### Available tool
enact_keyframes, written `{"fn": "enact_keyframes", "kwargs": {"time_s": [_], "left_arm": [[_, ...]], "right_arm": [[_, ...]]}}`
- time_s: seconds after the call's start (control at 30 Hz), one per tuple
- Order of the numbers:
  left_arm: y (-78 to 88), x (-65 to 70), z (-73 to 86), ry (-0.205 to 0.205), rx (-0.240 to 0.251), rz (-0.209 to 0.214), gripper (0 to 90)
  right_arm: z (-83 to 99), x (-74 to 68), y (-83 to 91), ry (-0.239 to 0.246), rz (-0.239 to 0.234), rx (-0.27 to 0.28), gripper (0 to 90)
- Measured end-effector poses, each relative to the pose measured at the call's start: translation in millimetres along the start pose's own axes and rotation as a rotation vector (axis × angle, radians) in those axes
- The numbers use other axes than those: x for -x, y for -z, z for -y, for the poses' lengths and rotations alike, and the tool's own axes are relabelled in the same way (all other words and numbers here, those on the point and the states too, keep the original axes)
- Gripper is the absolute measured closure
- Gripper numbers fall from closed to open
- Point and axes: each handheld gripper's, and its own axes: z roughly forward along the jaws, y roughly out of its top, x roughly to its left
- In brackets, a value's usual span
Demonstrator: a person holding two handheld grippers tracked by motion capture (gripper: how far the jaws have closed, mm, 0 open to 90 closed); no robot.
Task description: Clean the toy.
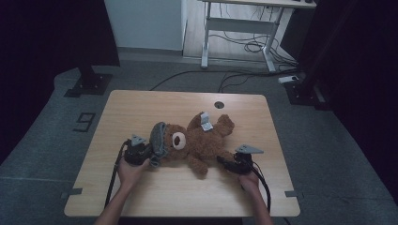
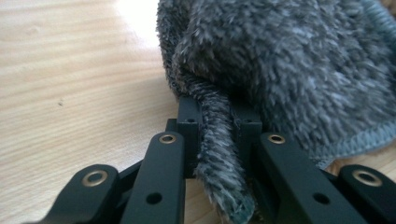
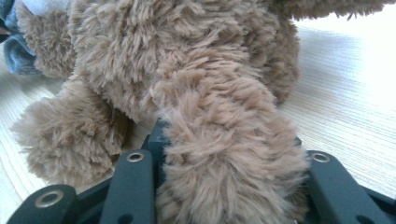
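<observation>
Wooden desk (image 1: 141, 105) carries a teddy bear (image 1: 195, 140) at its middle, with bare room toward every edge. Left gripper (image 1: 149, 157) is pinched on the rim of the grey hat (image 1: 158, 138); right gripper (image 1: 224, 161) clamps a leg (image 3: 224, 154). Pulling apart could slip the hat's thin rim free.

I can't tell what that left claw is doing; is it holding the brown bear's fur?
No, in the left gripper view the left gripper pinches a fold of the grey fuzzy hat, not brown fur.

Wooden table (image 1: 141, 105) — teddy bear (image 1: 197, 140), grey hat (image 1: 158, 138)
</observation>
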Motion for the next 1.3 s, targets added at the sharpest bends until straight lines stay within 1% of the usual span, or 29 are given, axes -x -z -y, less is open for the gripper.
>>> {"fn": "enact_keyframes", "kwargs": {"time_s": [0.03,0.07,0.1,0.13,0.17,0.2,0.23,0.27,0.3,0.33,0.37,0.43,0.47,0.5,0.57,0.6,0.63,0.67,0.7,0.73,0.83,0.87,0.93,0.97,1.07,1.1,1.17,1.23,1.3], "left_arm": [[0.0,0.0,0.0,0.000,0.000,0.000,77.4],[9.4,1.6,-7.7,-0.009,0.027,-0.004,77.3],[9.4,1.6,-7.7,-0.009,0.027,-0.004,77.3],[21.3,6.3,-18.1,-0.026,0.066,0.005,77.3],[21.3,6.3,-18.1,-0.026,0.066,0.005,77.2],[33.8,15.5,-30.7,-0.051,0.115,0.019,77.2],[33.8,15.5,-30.7,-0.051,0.115,0.019,77.2],[40.6,24.3,-41.2,-0.074,0.143,0.034,77.1],[40.6,24.3,-41.2,-0.074,0.143,0.034,77.0],[43.8,35.7,-55.2,-0.098,0.172,0.049,76.9],[43.8,35.7,-55.2,-0.098,0.172,0.049,76.8],[41.5,45.1,-67.2,-0.113,0.182,0.063,76.6],[35.3,52.2,-76.6,-0.124,0.182,0.074,76.1],[35.3,52.2,-76.6,-0.124,0.182,0.074,76.1],[23.4,60.8,-86.3,-0.126,0.171,0.083,76.1],[11.3,66.5,-91.4,-0.128,0.155,0.089,76.0],[11.3,66.5,-91.4,-0.128,0.155,0.089,76.0],[1.4,69.8,-92.8,-0.124,0.140,0.092,75.9],[1.4,69.8,-92.8,-0.124,0.140,0.092,75.9],[-6.8,69.7,-91.0,-0.111,0.116,0.108,75.9],[-9.8,67.6,-87.2,-0.101,0.107,0.118,76.1],[-10.0,65.6,-83.7,-0.090,0.102,0.132,76.1],[-9.3,63.5,-77.0,-0.088,0.085,0.155,76.8],[-9.3,63.5,-77.0,-0.088,0.085,0.155,77.0],[-5.7,62.7,-66.5,-0.080,0.100,0.175,77.5],[-4.2,62.5,-59.6,-0.068,0.115,0.192,77.7],[-3.7,62.3,-57.4,-0.064,0.120,0.198,77.8],[-2.7,62.1,-52.8,-0.058,0.134,0.207,77.9],[-1.6,62.0,-49.6,-0.057,0.141,0.214,77.9]], "right_arm": [[0.0,0.2,0.0,-0.001,-0.001,0.000,56.5],[-0.1,0.9,-0.1,-0.005,-0.002,0.001,56.5],[-0.1,0.9,-0.1,-0.005,-0.002,0.001,56.5],[-0.1,1.5,0.0,-0.010,-0.004,0.001,56.5],[-0.1,1.5,0.0,-0.010,-0.004,0.001,56.5],[-0.2,1.2,-0.3,-0.007,-0.003,0.002,56.5],[-0.2,1.2,-0.3,-0.007,-0.003,0.002,56.5],[-0.2,0.4,-0.3,-0.005,0.001,0.000,56.5],[-0.2,0.4,-0.3,-0.005,0.001,0.000,56.5],[-0.2,0.2,-0.3,-0.006,0.002,-0.001,56.5],[-0.2,0.2,-0.3,-0.006,0.002,-0.001,56.5],[-0.1,-0.2,-0.2,-0.003,0.005,0.000,56.6],[0.1,-0.5,-0.3,-0.002,0.006,0.001,56.5],[0.1,-0.5,-0.3,-0.002,0.006,0.001,56.5],[0.1,-0.5,-0.3,-0.002,0.006,0.001,56.5],[0.1,-0.8,-0.1,-0.001,0.008,-0.001,56.5],[0.1,-0.8,-0.1,-0.001,0.008,-0.001,56.5],[0.2,-1.0,0.0,0.003,0.010,-0.001,56.5],[0.2,-1.0,0.0,0.003,0.010,-0.001,56.5],[0.2,-1.1,-0.1,0.005,0.010,0.000,56.5],[0.2,-1.1,-0.2,0.011,0.009,-0.001,56.2],[0.2,-1.3,-0.3,0.011,0.009,-0.002,55.6],[0.4,-2.9,-0.4,0.014,0.018,-0.014,50.8],[0.4,-2.9,-0.4,0.014,0.018,-0.014,50.8],[-0.3,-5.0,0.9,0.017,0.030,-0.036,43.6],[-2.0,-6.3,3.5,0.026,0.035,-0.047,38.7],[-3.1,-7.0,5.2,0.030,0.037,-0.046,36.6],[-7.6,-9.2,10.2,0.046,0.049,-0.044,31.2],[-11.8,-11.9,13.7,0.053,0.046,-0.027,29.0]]}}
